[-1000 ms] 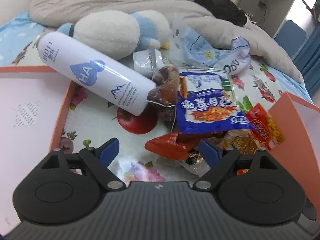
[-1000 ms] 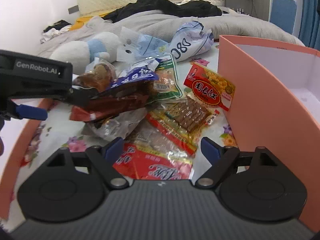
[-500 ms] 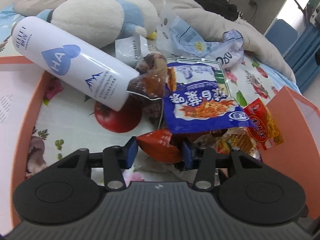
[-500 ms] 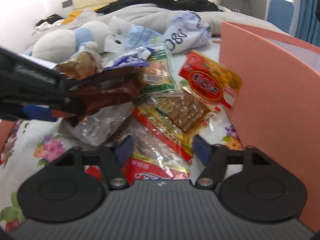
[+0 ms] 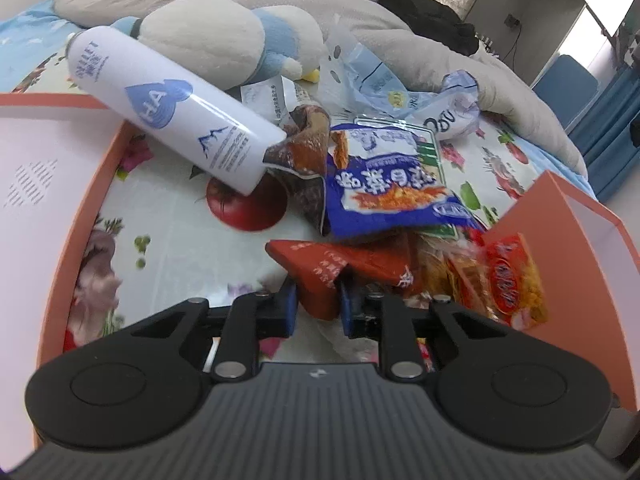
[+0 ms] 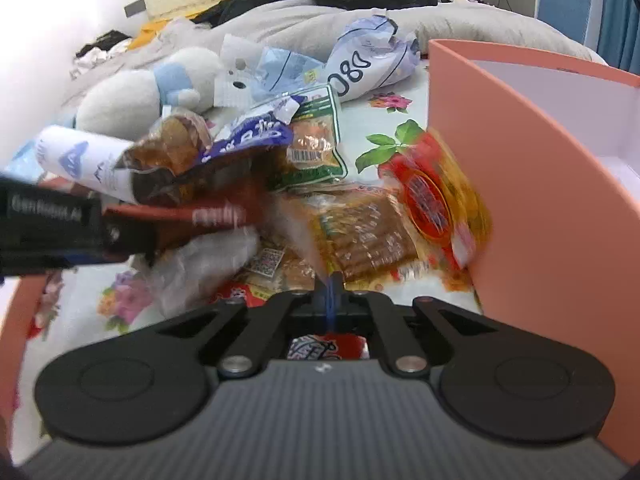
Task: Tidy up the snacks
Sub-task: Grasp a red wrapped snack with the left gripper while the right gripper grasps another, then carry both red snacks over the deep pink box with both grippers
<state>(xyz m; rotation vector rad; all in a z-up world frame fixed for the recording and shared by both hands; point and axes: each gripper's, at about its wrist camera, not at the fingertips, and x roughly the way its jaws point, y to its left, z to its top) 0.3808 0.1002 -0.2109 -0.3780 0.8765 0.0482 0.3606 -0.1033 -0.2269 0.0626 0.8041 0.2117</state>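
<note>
Our left gripper [image 5: 318, 311], jaws just closing, pinches a crinkled red foil snack packet [image 5: 340, 268]; our right gripper [image 6: 331, 300] shuts on a thin clear wrapper edge [image 6: 310, 254]; a glossy white cylindrical bottle [image 5: 172, 110] lies upper left

Glossy plastic snack packets [image 5: 384, 196], probably metal glossy bottle [image 5: 176, 116].

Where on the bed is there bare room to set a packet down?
Bare floral sheet lies between the left orange box wall, the white spray bottle and the red packet. A smaller patch sits behind the right orange box, near the crumpled blue-white bag. The snack pile between is crowded.
</note>
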